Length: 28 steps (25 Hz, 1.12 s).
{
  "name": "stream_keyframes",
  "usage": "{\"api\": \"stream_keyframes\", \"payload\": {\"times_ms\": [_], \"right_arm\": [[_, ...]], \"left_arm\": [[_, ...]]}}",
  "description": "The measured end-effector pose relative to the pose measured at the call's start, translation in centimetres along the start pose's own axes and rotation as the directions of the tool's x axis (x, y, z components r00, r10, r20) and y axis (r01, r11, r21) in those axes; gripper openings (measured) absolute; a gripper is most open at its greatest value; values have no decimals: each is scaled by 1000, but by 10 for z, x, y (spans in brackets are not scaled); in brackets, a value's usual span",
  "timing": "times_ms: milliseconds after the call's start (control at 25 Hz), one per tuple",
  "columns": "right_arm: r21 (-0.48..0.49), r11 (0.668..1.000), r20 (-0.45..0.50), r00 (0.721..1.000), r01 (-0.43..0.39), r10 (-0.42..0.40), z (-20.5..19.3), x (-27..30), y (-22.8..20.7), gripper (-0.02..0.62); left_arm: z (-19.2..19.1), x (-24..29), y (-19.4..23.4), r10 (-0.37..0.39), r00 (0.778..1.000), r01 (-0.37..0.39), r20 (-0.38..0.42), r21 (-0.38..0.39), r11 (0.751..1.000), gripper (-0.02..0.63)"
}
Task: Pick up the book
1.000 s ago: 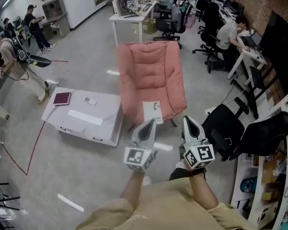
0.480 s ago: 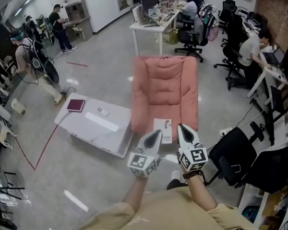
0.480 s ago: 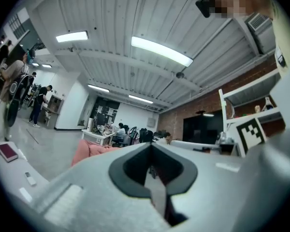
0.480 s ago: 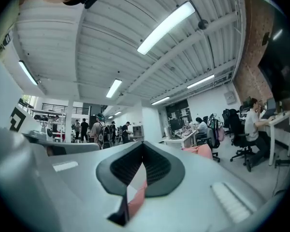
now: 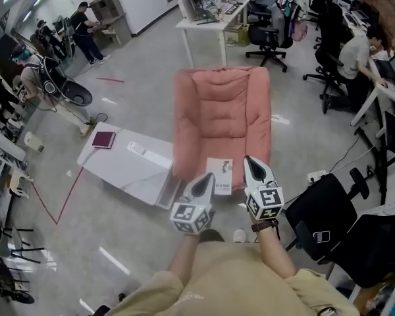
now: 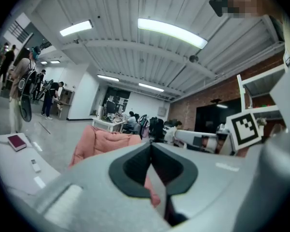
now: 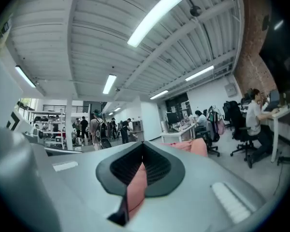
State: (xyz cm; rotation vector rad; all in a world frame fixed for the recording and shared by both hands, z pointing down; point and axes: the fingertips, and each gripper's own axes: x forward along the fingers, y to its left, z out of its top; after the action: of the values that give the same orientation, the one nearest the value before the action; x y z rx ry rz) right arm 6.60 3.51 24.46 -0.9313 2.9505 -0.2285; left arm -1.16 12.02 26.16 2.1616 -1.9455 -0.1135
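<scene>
Grey office floor (image 5: 72, 242), book (image 5: 219, 175) on pink armchair (image 5: 222, 110) beside low white table (image 5: 118, 171).

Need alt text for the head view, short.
Seen steeply from above, a person holds the left gripper and right gripper, both shut, side by side toward a pink armchair with a white booklet on its seat. A low white table left of it carries a dark red book; people work at desks behind.
</scene>
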Motion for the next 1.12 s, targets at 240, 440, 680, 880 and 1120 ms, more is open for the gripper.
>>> {"api": "stream_keyframes", "payload": {"times_ms": [240,440,680,880,1120], "right_arm": [[74,997,-164,987,15,-2,-71,22,-35,5],[89,996,-340,940,16,15,-145,42,-44,5],[140,990,-519,853,25,52,-235,68,-42,28],[192,979,-637,767,64,75,-310,74,-36,68],[221,974,-725,676,45,133,-388,79,-26,115]], "left_arm": [[-60,22,29,45,987,-51,-151,-38,998,0],[-129,38,70,55,954,-97,-296,-131,987,0],[-212,46,128,46,885,-178,-463,-245,953,26],[-272,46,165,28,823,-242,-567,-305,921,69],[-342,45,192,-26,740,-283,-673,-345,895,125]]}}
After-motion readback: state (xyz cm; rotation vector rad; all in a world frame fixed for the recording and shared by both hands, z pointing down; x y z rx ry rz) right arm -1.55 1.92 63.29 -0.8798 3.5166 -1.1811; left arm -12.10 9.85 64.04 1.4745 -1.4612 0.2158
